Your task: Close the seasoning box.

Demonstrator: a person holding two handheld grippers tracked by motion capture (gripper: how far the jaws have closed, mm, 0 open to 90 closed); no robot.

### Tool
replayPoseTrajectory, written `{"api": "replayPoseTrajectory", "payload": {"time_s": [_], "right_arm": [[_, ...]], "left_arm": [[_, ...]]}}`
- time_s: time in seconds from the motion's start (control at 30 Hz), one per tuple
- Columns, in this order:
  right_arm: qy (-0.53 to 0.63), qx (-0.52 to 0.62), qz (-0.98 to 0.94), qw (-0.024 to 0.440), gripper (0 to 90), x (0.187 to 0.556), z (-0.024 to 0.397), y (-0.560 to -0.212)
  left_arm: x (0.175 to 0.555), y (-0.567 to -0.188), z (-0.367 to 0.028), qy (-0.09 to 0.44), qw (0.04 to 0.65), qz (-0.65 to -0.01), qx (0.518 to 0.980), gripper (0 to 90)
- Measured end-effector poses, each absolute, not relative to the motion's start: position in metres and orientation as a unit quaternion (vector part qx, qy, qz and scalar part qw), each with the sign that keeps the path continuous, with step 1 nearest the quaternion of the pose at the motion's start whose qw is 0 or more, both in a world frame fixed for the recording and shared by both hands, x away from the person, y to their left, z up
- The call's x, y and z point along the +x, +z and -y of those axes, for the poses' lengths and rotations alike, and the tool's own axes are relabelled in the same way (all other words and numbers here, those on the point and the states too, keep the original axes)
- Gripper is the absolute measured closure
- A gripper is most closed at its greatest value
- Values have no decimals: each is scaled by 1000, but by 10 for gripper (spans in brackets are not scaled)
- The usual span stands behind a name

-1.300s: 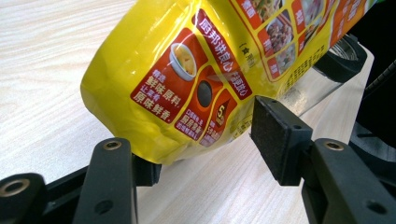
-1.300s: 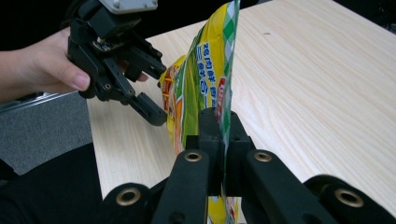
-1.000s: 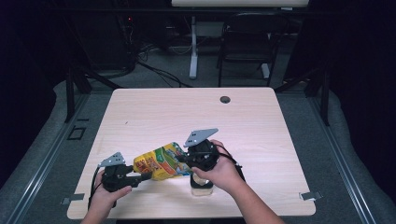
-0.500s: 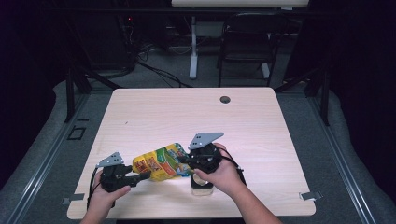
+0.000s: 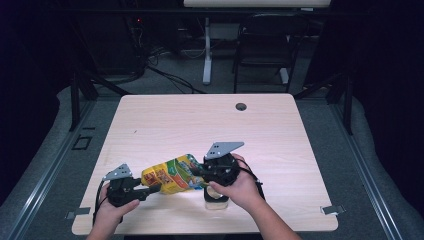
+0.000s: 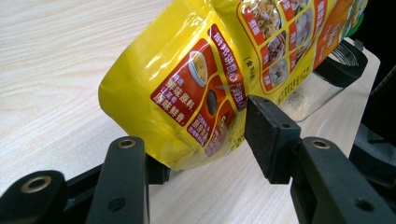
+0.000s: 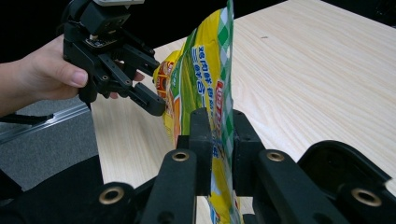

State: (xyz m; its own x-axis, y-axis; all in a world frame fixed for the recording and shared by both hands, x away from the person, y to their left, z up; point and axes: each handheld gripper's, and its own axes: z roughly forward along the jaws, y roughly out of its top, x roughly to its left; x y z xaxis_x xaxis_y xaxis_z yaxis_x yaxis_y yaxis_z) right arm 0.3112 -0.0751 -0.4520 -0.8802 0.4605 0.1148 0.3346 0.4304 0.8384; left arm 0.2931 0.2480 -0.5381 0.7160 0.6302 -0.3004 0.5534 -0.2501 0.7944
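Pouch axis: my one yellow pouch [image 5: 169,174] lies left-right, top edge rightward over the one glass jar [image 5: 216,198].
Left gripper [image 6: 205,140]: clasps the pouch's bottom.
Right gripper [image 7: 218,140]: jaws just easing apart, pouch top between them.

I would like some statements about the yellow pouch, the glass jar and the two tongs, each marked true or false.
1. The yellow printed plastic pouch lies flat on the table. False: it is held up between both tongs.
2. The clear glass jar stands under the right hand. True.
3. The left tongs hold the pouch's bottom end. True.
4. The right tongs have nothing between the jaws. False: the pouch's flat top edge is between them.
5. The light wooden table has a small round hole near its far edge. True.
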Motion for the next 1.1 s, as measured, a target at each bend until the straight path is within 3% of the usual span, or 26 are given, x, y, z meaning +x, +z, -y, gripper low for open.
{"api": "replayPoseTrajectory", "payload": {"time_s": [0.2,0.4,1.1], "right_arm": [[477,236,-843,75,816,307,81,-449],[484,238,-837,90,889,303,87,-451],[506,237,-824,91,898,297,98,-461]], "left_arm": [[293,-538,-248,41,483,-375,790,542],[292,-533,-248,45,491,-371,787,544],[286,-511,-250,56,511,-358,779,540]]}}
